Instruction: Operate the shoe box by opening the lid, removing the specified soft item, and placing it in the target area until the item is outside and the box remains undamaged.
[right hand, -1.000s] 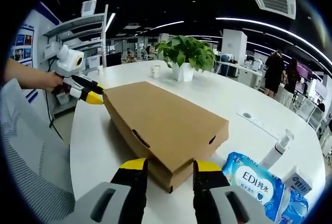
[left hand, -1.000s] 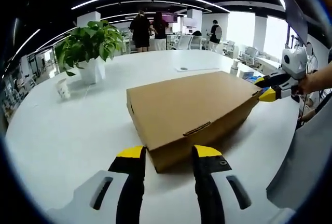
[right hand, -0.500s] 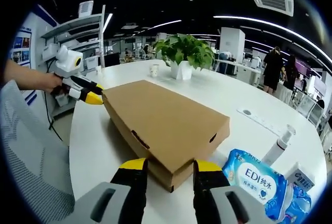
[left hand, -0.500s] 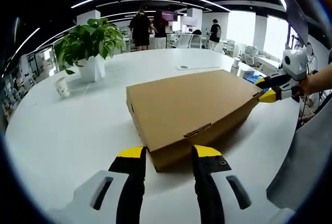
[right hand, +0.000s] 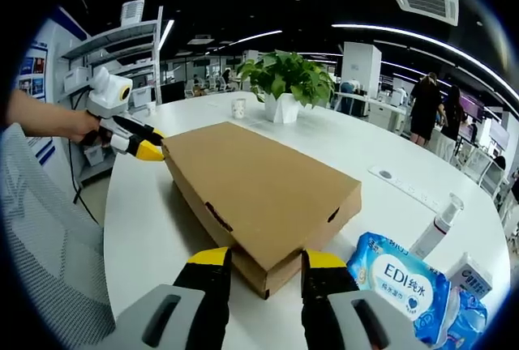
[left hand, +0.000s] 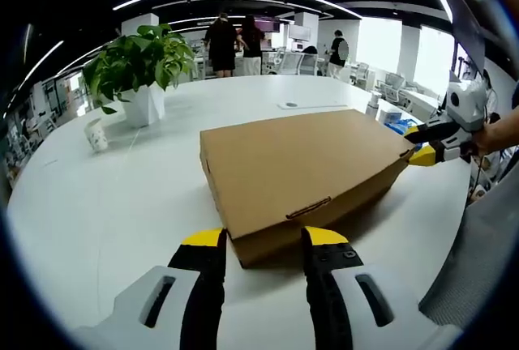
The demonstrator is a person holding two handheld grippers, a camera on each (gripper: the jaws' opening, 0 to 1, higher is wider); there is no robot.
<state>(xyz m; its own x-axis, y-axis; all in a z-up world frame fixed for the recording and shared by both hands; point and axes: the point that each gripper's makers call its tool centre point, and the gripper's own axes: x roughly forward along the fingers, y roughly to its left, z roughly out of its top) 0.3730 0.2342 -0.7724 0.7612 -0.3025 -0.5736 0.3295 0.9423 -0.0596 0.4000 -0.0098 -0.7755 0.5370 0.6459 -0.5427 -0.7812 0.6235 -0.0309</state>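
A closed brown cardboard shoe box (left hand: 300,168) lies flat on the round white table (left hand: 105,204), its lid tucked in by a slot tab. My left gripper (left hand: 266,241) is open, its yellow-tipped jaws standing on either side of the box's near corner. In the left gripper view my right gripper (left hand: 426,154) sits at the box's far right corner, held by a hand. In the right gripper view the same box (right hand: 259,184) has its near corner between the open jaws of my right gripper (right hand: 265,259). My left gripper (right hand: 142,147) touches the far left corner there. The soft item is hidden inside.
A potted plant (left hand: 138,66) in a white pot and a paper cup (left hand: 97,135) stand at the back of the table. A blue tissue pack (right hand: 397,281) and a pump bottle (right hand: 434,232) lie right of the box. A grey mesh chair (right hand: 49,253) is by the table's edge. People stand far off.
Both views shifted slightly with the hands. The box and both grippers keep the same places at opposite corners; the lid stays closed.
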